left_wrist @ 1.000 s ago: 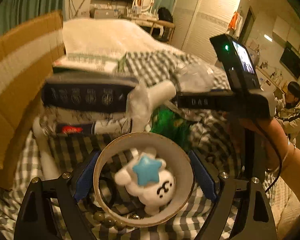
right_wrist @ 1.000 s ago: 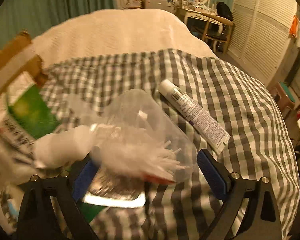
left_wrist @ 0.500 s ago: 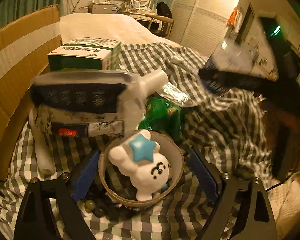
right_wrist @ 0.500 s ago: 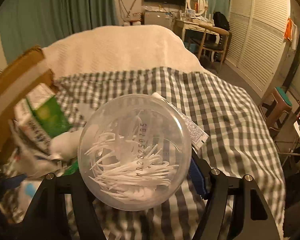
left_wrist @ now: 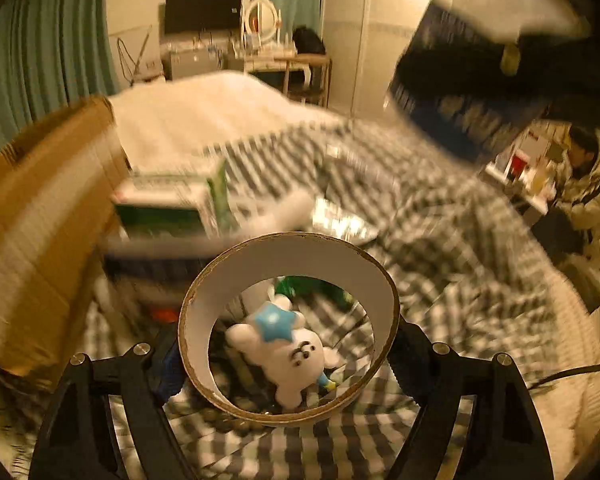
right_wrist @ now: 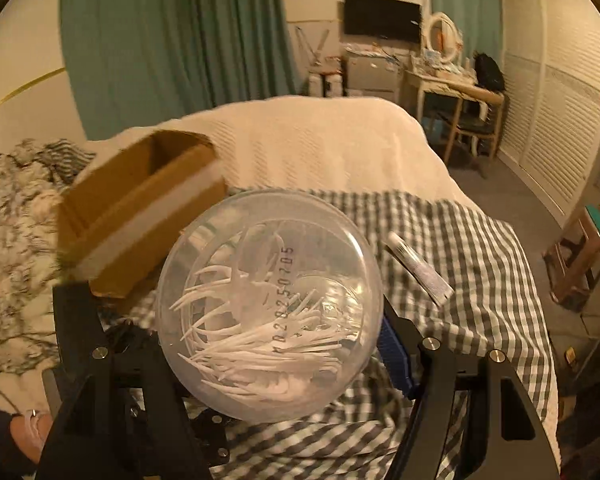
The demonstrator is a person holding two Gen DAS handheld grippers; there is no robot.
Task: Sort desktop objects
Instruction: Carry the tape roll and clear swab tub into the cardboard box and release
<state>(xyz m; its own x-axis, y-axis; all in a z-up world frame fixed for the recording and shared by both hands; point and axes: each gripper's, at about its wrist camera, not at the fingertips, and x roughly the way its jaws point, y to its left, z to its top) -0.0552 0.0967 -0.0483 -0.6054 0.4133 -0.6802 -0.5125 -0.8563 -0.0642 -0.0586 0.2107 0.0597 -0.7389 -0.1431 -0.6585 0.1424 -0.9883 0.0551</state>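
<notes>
My left gripper (left_wrist: 286,354) holds a brown cardboard ring (left_wrist: 300,256) with a white inner wall between its blue pads, and the jaws are closing on it. The ring is tilted up off the checked cloth (left_wrist: 440,248). Seen through it, a white plush toy (left_wrist: 296,360) with a blue star lies below. My right gripper (right_wrist: 274,344) is shut on a clear round jar (right_wrist: 268,272) of white floss picks, held in the air above the bed. In the left wrist view that jar and gripper (left_wrist: 472,92) pass blurred at the top right.
An open cardboard box (right_wrist: 140,208) stands at the left on the bed. A green and white carton (left_wrist: 168,200) lies beside it, near a silver packet (left_wrist: 340,224). A white tube (right_wrist: 418,272) rests on the checked cloth. A person (left_wrist: 580,184) sits at the far right.
My right gripper closed on the jar and carried it up and away from the cloth. My left gripper rose, lifting and tilting the ring off the plush toy.
</notes>
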